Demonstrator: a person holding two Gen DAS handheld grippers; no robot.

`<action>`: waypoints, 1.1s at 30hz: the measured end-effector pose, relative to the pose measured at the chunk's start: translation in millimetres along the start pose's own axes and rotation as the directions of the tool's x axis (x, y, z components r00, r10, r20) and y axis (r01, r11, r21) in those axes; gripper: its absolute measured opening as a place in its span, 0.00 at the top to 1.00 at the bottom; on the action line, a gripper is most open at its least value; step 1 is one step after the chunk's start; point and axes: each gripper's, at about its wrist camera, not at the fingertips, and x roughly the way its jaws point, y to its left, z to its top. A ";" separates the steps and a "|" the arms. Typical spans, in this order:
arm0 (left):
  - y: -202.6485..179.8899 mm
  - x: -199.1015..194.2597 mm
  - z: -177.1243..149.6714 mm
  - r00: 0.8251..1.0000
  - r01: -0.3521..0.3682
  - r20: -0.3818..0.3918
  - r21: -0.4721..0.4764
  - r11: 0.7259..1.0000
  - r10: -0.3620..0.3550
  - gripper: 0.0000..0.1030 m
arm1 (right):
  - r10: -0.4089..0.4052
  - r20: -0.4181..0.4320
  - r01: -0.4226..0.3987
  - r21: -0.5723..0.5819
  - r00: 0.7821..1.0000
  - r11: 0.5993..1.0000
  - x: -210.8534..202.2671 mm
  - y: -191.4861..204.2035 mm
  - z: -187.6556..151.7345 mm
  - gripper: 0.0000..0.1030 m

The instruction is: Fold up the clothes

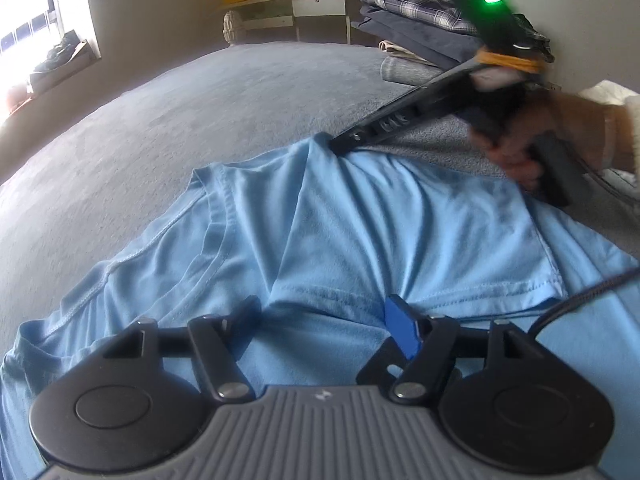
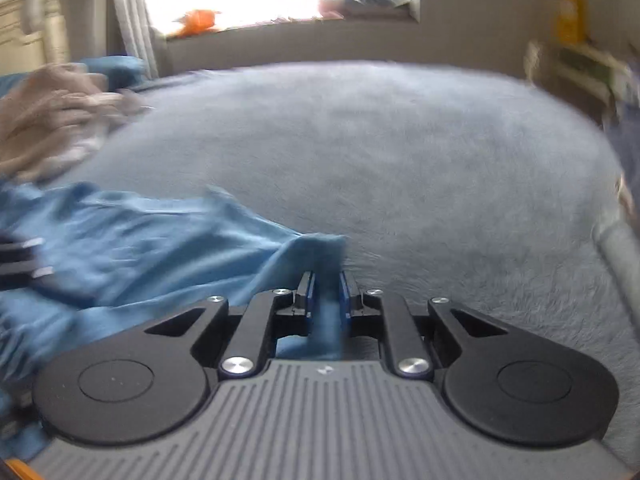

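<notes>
Left wrist view: light blue cotton T-shirt [image 1: 360, 220] lies spread on the grey fleece bed cover [image 1: 200, 100], one side flap doubled over the middle.
Left gripper [image 1: 324, 320]: jaws spread wide, gripping nothing, low over the shirt.
Right gripper [image 1: 344, 144]: its tips meet a raised corner of the flap.
Background: a stack of folded clothes [image 1: 416, 20].
Right wrist view: right gripper [image 2: 326, 292] is clamped on a pinch of the blue shirt [image 2: 140, 232]; blurred.
Step, I'd say: a fold mid-carry.
Next: lay the edge down flat, then release.
</notes>
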 end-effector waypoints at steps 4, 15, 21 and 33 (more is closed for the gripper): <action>3.2 -2.2 0.0 1.000 0.010 0.000 0.005 1.000 -0.010 0.33 | -0.067 0.049 0.056 0.202 0.997 0.978 -13.9 -34.8 2.8 0.90; 21.6 -5.2 10.0 0.999 0.007 -0.038 -0.016 1.000 -0.007 0.33 | 0.162 -0.023 -0.156 0.168 0.987 0.973 -130.0 -1.8 -47.4 0.88; 45.1 -14.7 11.4 0.995 -0.079 -0.075 -0.148 0.986 0.068 0.34 | -0.023 -0.196 0.011 -0.066 0.980 0.998 -124.2 50.0 -90.7 0.88; 115.6 -208.2 21.5 0.956 -0.293 -0.074 -0.301 0.907 0.285 0.28 | 0.156 -0.046 -0.162 -0.190 0.987 0.968 -178.4 154.9 -37.1 0.87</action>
